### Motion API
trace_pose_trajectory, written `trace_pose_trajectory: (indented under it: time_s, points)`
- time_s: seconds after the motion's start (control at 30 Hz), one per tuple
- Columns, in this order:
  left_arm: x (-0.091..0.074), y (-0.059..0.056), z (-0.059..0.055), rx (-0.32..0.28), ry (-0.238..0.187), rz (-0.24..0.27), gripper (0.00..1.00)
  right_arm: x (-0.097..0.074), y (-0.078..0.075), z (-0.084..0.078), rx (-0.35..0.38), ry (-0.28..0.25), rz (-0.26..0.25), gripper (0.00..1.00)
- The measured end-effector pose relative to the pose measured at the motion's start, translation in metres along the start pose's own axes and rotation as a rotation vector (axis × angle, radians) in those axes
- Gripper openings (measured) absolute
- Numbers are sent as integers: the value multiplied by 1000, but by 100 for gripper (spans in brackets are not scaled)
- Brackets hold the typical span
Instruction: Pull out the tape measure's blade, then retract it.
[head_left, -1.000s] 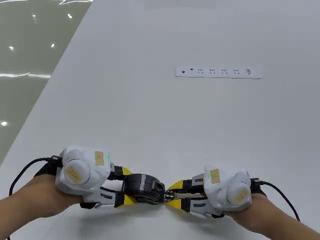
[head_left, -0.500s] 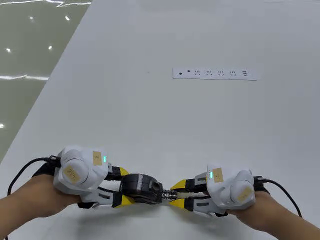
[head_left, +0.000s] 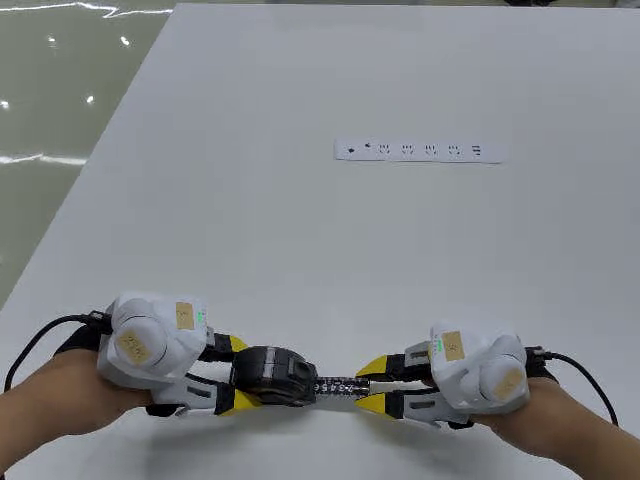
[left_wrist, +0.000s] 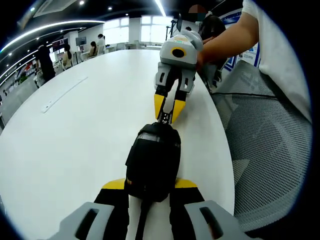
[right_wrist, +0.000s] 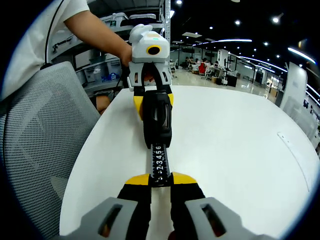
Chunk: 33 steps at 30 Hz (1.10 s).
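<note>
**A:** ok so where's the tape (head_left: 275, 375) at? Can't work it out from the head view.

**B:** Near edge of the desk (head_left: 300, 230), a bit left of middle. The left claw (head_left: 241, 373) is clamped on it, one yellow tip on the far side and one on the near side. The back of the case is buried between the jaws, so you can't see that part.

**A:** And the blade (head_left: 337, 383)?

**B:** A short bit is out, running right from the case to the right claw (head_left: 368, 385), which is pinched narrow on its end. The hook is hidden between the tips. From the head view the markings are just specks, but in the right gripper view you can read 2 to 6.

**A:** Anything else around?

**B:** A white power strip (head_left: 420, 151) lies further back on the desk, well apart from the tape. A mesh chair (right_wrist: 35, 130) stands at the near edge. Both forearms are cut off by the frame's bottom edge.
</note>
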<state>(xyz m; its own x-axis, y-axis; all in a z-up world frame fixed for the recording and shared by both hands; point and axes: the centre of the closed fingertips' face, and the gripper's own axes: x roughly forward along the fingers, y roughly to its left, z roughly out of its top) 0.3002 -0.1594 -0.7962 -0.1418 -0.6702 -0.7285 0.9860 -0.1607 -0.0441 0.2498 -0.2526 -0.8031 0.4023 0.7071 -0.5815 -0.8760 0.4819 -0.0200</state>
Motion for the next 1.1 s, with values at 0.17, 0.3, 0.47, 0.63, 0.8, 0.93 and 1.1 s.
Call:
trace_pose_trajectory:
  time_s: [0.17,0.3,0.47,0.63,0.8,0.93,1.1]
  points:
    - [0,0,0,2,-1,-1,28,-9,-1,-6,8,12,-3,11]
    - [0,-1,0,1,0,-1,28,-15,-1,-11,8,24,-5,11]
    - [1,0,0,2,3,2,28,-25,-2,-20,13,44,-9,11]
    - [1,0,0,2,4,0,28,-39,-3,-31,21,60,-19,11]
    - [2,0,1,2,6,1,28,-50,-3,-40,34,76,-29,11]
    - [2,0,1,3,8,2,28,-56,-4,-48,44,89,-35,11]
    - [2,0,1,-1,10,2,28,-65,-4,-54,50,101,-42,11]
